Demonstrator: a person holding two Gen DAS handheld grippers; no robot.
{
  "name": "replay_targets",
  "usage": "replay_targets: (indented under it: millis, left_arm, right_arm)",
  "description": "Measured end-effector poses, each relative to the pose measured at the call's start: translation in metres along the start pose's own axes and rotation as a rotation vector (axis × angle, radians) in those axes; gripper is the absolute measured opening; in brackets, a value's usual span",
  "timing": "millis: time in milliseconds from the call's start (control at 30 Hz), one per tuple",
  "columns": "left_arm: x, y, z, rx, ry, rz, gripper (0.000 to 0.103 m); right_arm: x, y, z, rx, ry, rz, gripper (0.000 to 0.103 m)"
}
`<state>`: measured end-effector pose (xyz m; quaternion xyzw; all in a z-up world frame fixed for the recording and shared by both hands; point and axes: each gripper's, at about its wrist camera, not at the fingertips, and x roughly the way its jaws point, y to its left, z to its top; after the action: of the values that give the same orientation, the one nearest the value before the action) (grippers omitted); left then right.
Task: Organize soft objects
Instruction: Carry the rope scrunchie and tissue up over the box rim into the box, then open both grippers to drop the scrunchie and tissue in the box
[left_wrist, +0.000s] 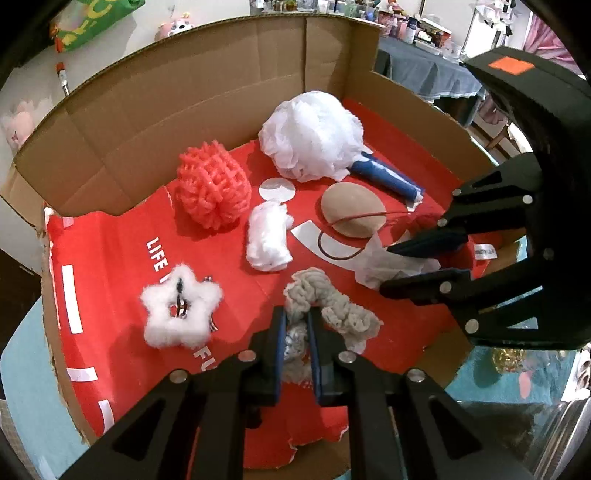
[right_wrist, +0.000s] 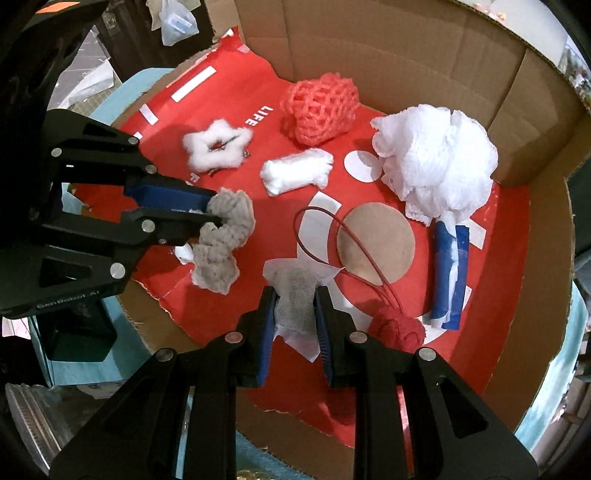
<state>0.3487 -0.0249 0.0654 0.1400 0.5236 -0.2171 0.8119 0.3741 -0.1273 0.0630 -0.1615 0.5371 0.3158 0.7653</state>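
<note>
L gripper (left_wrist: 295, 347) clamped on grey crocheted yarn twist (left_wrist: 332, 306), low over red paper liner (left_wrist: 122, 258) in cardboard box (left_wrist: 207, 107). R gripper (right_wrist: 295, 314) clamped on grey mesh pouch w/ white paper (right_wrist: 295, 295).
Risk: loose paper slips out or snags red cord (right_wrist: 354, 254) just beside; red yarn ball (right_wrist: 397, 328) drags.
Farther: fluffy white star (left_wrist: 181, 310), white cotton roll (left_wrist: 267, 236), tan round pad (left_wrist: 352, 210), coral net puff (left_wrist: 212, 186), white mesh loofah (left_wrist: 310, 134) crowd floor.

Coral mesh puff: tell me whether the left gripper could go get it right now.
Probably not yet. The left gripper is shut on the grey knitted scrunchie, so it is occupied. The path to the coral mesh puff over the red liner otherwise looks unobstructed.
</note>
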Motion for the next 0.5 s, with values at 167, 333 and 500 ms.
replay_targets:
  millis: [167, 333, 500]
  left_arm:
    - [0.0021, 0.0032, -0.0015, -0.005, 0.005, -0.004, 0.013]
    - [0.0028, 0.0031, -0.0014, -0.008, 0.003, -0.007, 0.013]
    - [0.0017, 0.0037, -0.0012, -0.011, 0.004, -0.008, 0.016]
  right_arm:
    - [0.0032, -0.0006, -0.0029, 0.008, 0.016, 0.006, 0.020]
    - [0.0055, -0.0027, 0.0006, 0.021, 0.025, 0.017, 0.021]
    - [0.0066, -0.0017, 0.0042, 0.022, 0.034, 0.015, 0.021]
